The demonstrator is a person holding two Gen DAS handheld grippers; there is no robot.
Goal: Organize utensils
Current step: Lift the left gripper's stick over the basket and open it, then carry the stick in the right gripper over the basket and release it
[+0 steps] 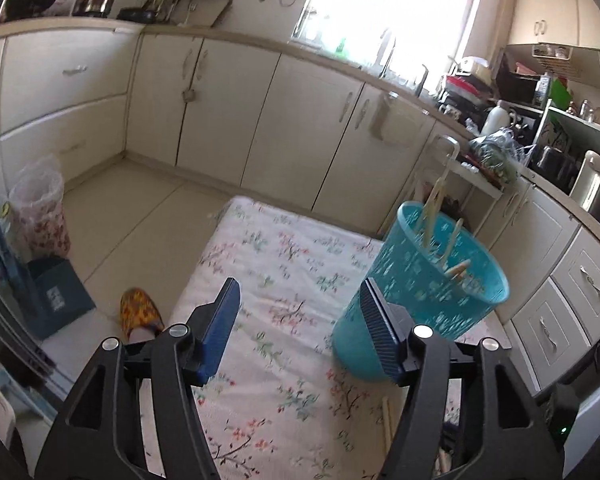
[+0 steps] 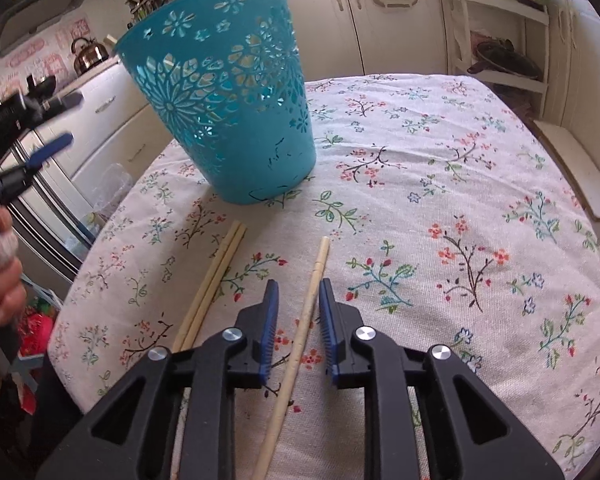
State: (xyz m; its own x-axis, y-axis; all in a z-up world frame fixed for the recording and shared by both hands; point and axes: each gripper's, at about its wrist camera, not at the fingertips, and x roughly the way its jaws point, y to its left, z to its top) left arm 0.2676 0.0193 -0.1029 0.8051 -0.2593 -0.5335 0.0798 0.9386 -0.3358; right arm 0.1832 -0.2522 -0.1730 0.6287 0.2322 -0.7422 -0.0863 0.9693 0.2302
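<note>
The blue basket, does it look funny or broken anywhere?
A bit. The teal basket has dark scratchy marks low on its side, near the base. Three chopsticks lie loose on the floral tablecloth instead of inside it with the others.

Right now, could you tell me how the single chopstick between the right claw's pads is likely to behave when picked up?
The chopstick looks thin, rigid and probably light. Gripped off-centre, it may pivot between the ribbed pads of the right claw. Nudged sideways, it might roll across the soft tablecloth.
</note>
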